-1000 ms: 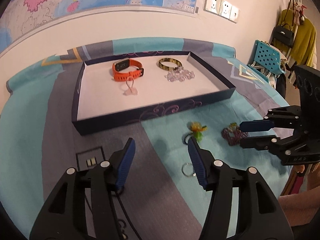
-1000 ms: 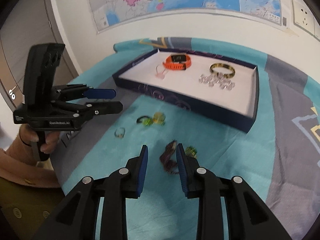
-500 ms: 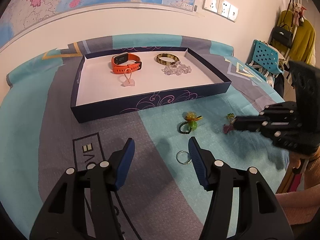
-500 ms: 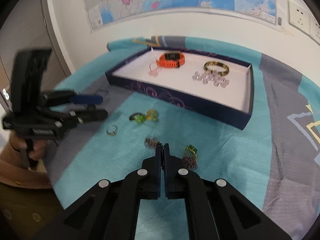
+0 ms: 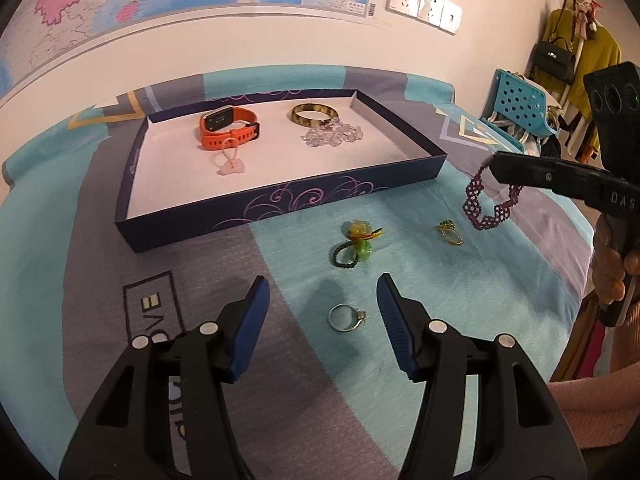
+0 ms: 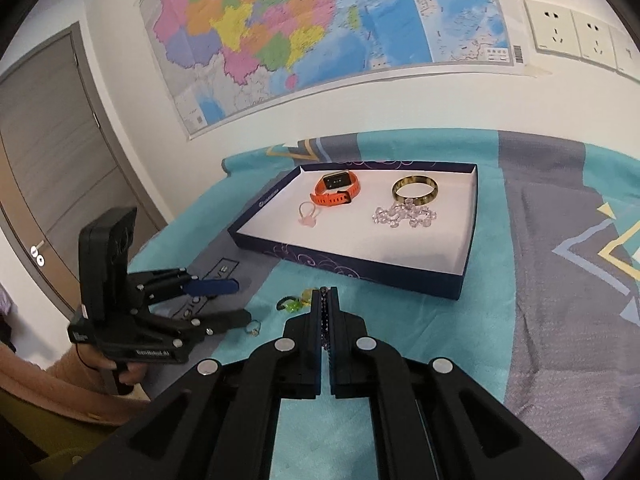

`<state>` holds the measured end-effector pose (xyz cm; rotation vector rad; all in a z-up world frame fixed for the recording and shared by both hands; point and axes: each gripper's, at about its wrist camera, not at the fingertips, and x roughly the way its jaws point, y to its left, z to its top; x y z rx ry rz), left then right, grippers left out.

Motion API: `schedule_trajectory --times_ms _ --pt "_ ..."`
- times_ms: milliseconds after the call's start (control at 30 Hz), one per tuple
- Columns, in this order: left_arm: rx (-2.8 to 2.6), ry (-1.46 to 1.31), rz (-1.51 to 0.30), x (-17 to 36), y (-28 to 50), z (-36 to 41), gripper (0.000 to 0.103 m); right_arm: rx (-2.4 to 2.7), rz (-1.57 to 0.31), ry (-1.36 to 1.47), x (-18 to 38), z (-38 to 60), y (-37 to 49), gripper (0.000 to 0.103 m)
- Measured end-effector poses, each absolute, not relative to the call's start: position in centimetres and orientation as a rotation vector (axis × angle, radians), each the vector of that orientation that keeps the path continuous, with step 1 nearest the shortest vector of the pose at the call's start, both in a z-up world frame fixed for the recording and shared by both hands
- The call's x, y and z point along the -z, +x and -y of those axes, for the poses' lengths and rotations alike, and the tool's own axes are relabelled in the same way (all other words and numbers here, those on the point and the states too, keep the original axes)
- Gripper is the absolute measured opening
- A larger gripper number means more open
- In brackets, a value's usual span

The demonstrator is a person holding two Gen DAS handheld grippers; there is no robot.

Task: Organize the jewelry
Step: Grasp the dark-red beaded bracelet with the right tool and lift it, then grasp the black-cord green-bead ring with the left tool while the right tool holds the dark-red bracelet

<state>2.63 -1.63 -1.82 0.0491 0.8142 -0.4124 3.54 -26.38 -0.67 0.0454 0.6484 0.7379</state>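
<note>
My right gripper (image 6: 325,296) is shut on a purple beaded bracelet (image 5: 486,204), which hangs in the air to the right of the tray; the left wrist view shows this gripper (image 5: 496,162) from the side. My left gripper (image 5: 320,292) is open and empty, low over the cloth, with a silver ring (image 5: 346,318) between its fingers. A green and yellow charm on a dark loop (image 5: 354,242) and a gold ring (image 5: 450,234) lie on the cloth. The dark blue tray (image 5: 280,204) holds an orange watch (image 5: 228,128), a gold bangle (image 5: 314,114), clear beads (image 5: 332,136) and a pink charm (image 5: 232,166).
The table wears a teal and grey cloth (image 5: 400,380) and stands against a white wall with a map (image 6: 320,20). A blue chair (image 5: 520,104) and hanging clothes stand at the right. A grey door (image 6: 48,160) is at the left.
My right gripper closed on the purple bracelet and lifted it off the cloth. My left gripper stayed open, and the silver ring now lies between its fingers.
</note>
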Motion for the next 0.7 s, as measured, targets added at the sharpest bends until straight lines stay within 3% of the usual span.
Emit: schedule_trajectory --times_ms 567,700 --pt "0.47 0.077 -0.879 3.0 6.4 4.4 0.039 -0.755 -0.674 0.08 1.5 26.3 4.3 0.001" --pt "0.474 0.083 -0.879 3.0 6.4 4.4 0.028 -0.76 -0.681 0.087 1.7 26.2 4.6 0.001"
